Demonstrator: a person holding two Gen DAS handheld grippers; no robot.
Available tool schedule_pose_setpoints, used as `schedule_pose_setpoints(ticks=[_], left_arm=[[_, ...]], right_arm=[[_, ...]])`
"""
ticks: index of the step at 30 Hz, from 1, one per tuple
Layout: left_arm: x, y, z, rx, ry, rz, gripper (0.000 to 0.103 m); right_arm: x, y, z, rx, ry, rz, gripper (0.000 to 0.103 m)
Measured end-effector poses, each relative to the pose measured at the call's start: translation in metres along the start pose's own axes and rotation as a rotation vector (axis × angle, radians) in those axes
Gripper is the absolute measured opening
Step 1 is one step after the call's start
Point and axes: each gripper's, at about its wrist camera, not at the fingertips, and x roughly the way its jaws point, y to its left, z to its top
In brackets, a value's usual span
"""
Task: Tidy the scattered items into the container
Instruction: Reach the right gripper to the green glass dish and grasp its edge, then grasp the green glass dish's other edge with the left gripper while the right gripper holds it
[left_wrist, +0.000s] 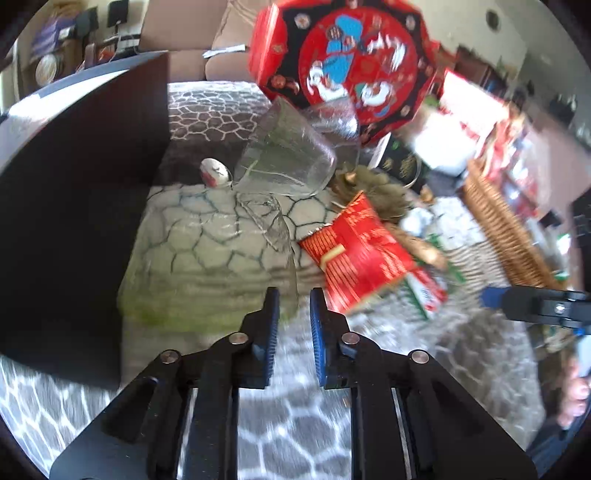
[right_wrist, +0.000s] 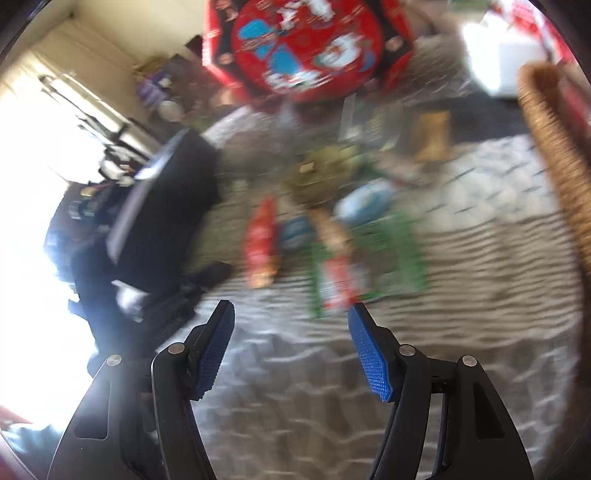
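1. Left wrist view: we see the left gripper (left_wrist: 293, 295) with its blue-padded fingers (left_wrist: 271, 325) set narrow, a slim gap between them, and the thin rim of a clear glass vessel (left_wrist: 273, 225) standing in that gap; we cannot tell whether the pads press on it.
2. Ahead of those fingers, a second clear ribbed glass cup (left_wrist: 286, 155) lies tilted on its side on the grey cobble-patterned rug (left_wrist: 280, 424).
3. Just left of that cup, a small white-and-red round object (left_wrist: 213, 171), too blurred for us to name.
4. Ahead and right of the fingertips, a red printed foil packet (left_wrist: 356, 254), with a green-and-red packet (left_wrist: 428, 291) just beside it.
5. Far ahead, a red octagonal tin with Santa figures (left_wrist: 351, 62), tilted.
6. To the right, a brown wicker basket (left_wrist: 502, 229), well apart from the left gripper.
7. To the left, a large black box (left_wrist: 74, 221), close by.
8. At the right edge, the right gripper's arm shows.
9. Right wrist view, heavily blurred: we see the right gripper (right_wrist: 291, 314) spread wide, nothing between its pads, above the rug and just short of the green-and-red packet.
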Motion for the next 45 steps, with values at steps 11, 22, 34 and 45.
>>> schedule_pose_setpoints(ticks=[11,22,34,45], left_arm=[[-0.055,0.009,-0.024,-0.005,-0.027,-0.019,0.066],[-0.053,0.053,-0.03,-0.171,0.029,-0.13,0.067],[-0.047,0.054,-0.032,-0.208,0.095,-0.185,0.073],[-0.013,-0.018,-0.042,-0.015,0.275,-0.124,0.045]], right_arm=[[0.103,0.035,0.015,0.136,0.096,0.073,0.046],[0.145,0.021,0.031,0.234,0.08,0.082,0.01],[0.068,0.014,-0.046,0.151,0.223,0.013,0.011],[0.021,0.021,-0.065,-0.009,0.197,-0.197,0.017]])
